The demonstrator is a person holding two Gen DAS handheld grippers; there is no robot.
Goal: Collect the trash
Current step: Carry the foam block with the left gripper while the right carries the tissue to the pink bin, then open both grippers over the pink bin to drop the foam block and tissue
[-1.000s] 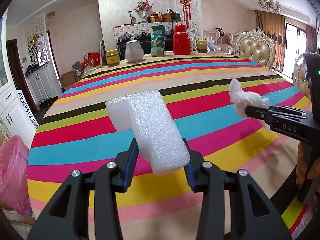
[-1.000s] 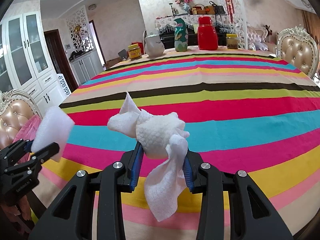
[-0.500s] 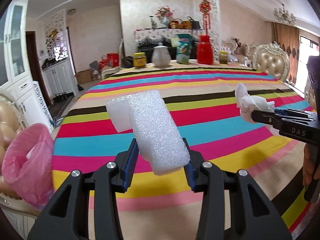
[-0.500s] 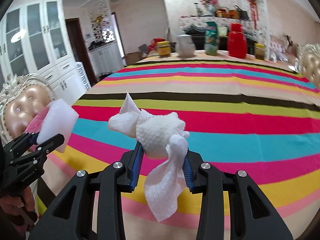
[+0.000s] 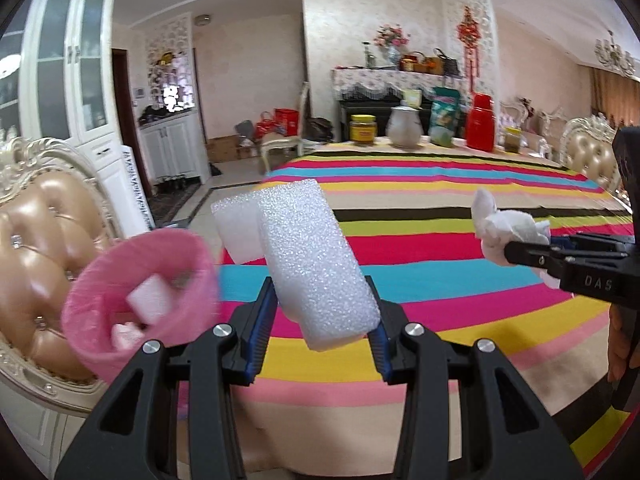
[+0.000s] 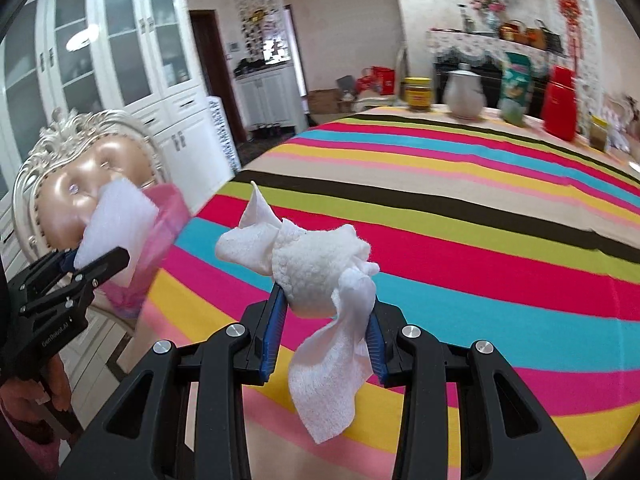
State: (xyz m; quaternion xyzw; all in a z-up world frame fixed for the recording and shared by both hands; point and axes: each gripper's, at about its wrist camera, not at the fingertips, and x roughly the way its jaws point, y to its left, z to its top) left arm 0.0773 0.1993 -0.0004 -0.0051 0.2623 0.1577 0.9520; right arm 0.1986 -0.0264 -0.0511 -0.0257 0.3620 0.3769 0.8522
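Swung leftward, left tongs point(image 5: 320, 320) clamp foam block point(image 5: 316, 264) near pink bin point(image 5: 140, 296); right tongs point(image 6: 326, 334), marked "DAS", grip tissue point(image 6: 320, 276) over striped table point(image 6: 480, 248).

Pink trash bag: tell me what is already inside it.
Inside the pink trash bag, the left wrist view shows a white foam block and a paler scrap below it. The bag's near wall hides the bottom, so anything deeper cannot be seen.

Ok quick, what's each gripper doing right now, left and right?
Left gripper: closed on the white foam block.
Right gripper: closed on the crumpled tissue.
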